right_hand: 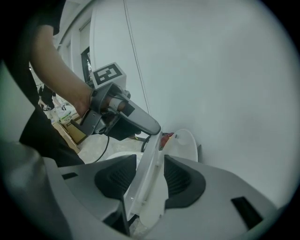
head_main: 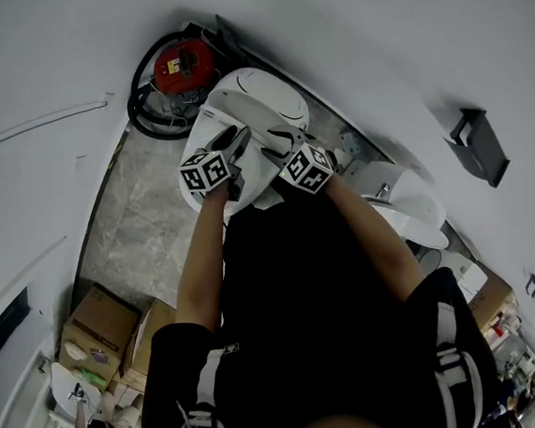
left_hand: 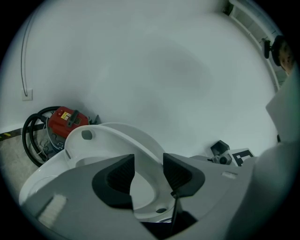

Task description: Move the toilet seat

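White smooth walls [head_main: 371, 20] curve round a small room with a grey stone floor [head_main: 146, 220]. By the wall stands a round red vacuum cleaner [head_main: 182, 64] with a black hose [head_main: 145, 117] looped beside it. Brown cardboard boxes [head_main: 95, 328] sit on the floor, well apart from it.

A person in black stands over a white, shiny toilet [head_main: 205, 130]. Its egg-shaped lid [head_main: 261, 96] stands up near the wall. The toilet seat [right_hand: 149, 173] is hard, white and thin, with a curved rim. It is tipped up off the bowl, in front of the lid.

The right gripper [right_hand: 150, 161] has its dark, ribbed fingers [right_hand: 180, 176] partly open, one on each flat side of the seat, closed on it. The seat shows edge-on between them.

The left gripper [left_hand: 148, 161] holds the seat too, higher up. Its fingers [left_hand: 119, 173] stand partly open, with the curved rim at their tips, between them. Both grippers are close together over the bowl.
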A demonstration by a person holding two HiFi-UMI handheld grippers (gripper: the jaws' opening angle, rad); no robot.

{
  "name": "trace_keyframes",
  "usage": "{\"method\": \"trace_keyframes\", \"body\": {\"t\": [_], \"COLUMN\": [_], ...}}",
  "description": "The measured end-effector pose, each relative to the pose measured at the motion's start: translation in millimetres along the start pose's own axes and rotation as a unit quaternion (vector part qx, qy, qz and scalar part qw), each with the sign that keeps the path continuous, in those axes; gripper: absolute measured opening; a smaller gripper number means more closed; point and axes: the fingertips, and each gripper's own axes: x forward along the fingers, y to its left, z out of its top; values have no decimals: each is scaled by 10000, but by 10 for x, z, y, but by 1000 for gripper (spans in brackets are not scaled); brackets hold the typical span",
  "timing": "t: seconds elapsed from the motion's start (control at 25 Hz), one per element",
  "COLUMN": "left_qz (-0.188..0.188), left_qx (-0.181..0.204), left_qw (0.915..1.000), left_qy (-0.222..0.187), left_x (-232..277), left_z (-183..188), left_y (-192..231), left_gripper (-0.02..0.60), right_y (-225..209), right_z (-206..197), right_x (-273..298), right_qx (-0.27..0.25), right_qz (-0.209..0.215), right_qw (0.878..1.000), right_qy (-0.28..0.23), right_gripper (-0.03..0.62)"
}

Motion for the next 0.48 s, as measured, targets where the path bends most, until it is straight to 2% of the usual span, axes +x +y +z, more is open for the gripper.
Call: {"method": "trace_keyframes", "body": {"t": [0.48], "left_qz": [55], "left_qx": [19], "left_qw": [10000], "left_qy": [-4], "left_x": [70], "left_z": [-2], "left_y": [-31], "left_gripper": [187], "right_y": [-136], "right_z": [-26], "right_x": [-53], "right_qx": [-83], "right_qz": [-68], "right_qw": [9999], "right_qy": [0], "right_gripper": [175]}}
